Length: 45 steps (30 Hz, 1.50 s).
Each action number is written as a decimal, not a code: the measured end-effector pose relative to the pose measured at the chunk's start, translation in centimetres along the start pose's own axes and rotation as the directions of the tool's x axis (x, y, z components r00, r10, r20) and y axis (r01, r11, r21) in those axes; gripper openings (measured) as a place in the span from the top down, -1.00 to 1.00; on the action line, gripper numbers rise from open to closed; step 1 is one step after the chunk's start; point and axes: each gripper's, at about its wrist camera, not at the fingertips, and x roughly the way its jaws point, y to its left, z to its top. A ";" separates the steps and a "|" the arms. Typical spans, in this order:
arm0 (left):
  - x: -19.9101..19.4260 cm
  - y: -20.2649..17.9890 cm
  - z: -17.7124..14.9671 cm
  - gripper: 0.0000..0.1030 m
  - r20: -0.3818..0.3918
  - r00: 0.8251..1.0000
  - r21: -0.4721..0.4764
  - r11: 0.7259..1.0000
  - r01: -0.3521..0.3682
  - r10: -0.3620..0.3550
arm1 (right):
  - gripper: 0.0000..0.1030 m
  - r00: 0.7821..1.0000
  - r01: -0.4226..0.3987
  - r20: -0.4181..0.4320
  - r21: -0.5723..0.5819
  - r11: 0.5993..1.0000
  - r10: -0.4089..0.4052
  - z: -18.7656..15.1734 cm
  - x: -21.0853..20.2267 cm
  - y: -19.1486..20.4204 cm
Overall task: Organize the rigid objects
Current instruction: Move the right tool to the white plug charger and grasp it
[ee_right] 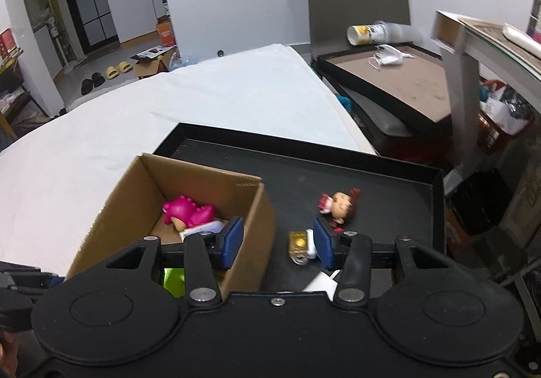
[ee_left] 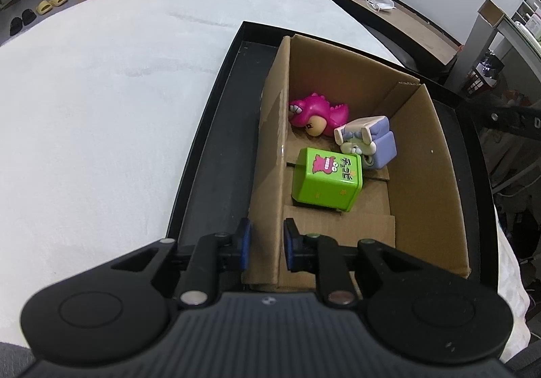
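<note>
A brown cardboard box (ee_left: 422, 158) stands in a black tray (ee_left: 216, 141) on a white cloth. Inside lie a pink dinosaur toy (ee_left: 318, 114), a green cube (ee_left: 326, 178) and a purple-and-white figure (ee_left: 368, 141). My left gripper (ee_left: 267, 244) is shut on the box's left wall, one blue pad on each side. In the right wrist view my right gripper (ee_right: 277, 242) is open and holds nothing, above the box's (ee_right: 128, 195) right wall. Below it on the tray (ee_right: 372, 182) lie a doll head with red-brown hair (ee_right: 339, 205) and a small gold-and-white toy (ee_right: 299, 246).
The white cloth (ee_left: 101, 107) spreads to the left and behind the tray. At the right a second black tray (ee_right: 389, 84) holds a face mask (ee_right: 387, 58) and a tipped cup (ee_right: 365, 33). A grey shelf (ee_right: 473, 50) stands at the far right.
</note>
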 end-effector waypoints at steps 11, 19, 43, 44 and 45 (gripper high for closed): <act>0.1 -0.3 0.6 0.73 0.026 0.999 -0.018 0.999 -0.034 0.034 | 0.00 0.996 0.012 -0.086 0.153 0.988 0.002 -1.4 1.8 -4.0; -0.5 -0.2 0.8 0.74 0.045 0.999 -0.015 1.000 -0.027 0.028 | 0.00 0.983 0.057 -0.183 0.226 0.972 -0.015 -2.8 4.7 -5.1; -0.3 -0.5 0.5 0.75 0.032 0.999 -0.003 0.999 -0.038 0.038 | 0.01 0.926 0.200 -0.353 0.156 0.967 -0.134 -5.5 8.8 -4.8; -0.3 -0.5 0.4 0.75 0.032 0.999 -0.003 0.999 -0.040 0.040 | 0.07 0.926 0.207 -0.348 0.139 0.968 -0.147 -5.5 8.8 -4.6; -0.2 -0.6 0.4 0.75 0.030 0.999 -0.002 0.999 -0.043 0.043 | 0.25 0.927 0.202 -0.345 0.135 0.970 -0.145 -5.5 8.7 -4.6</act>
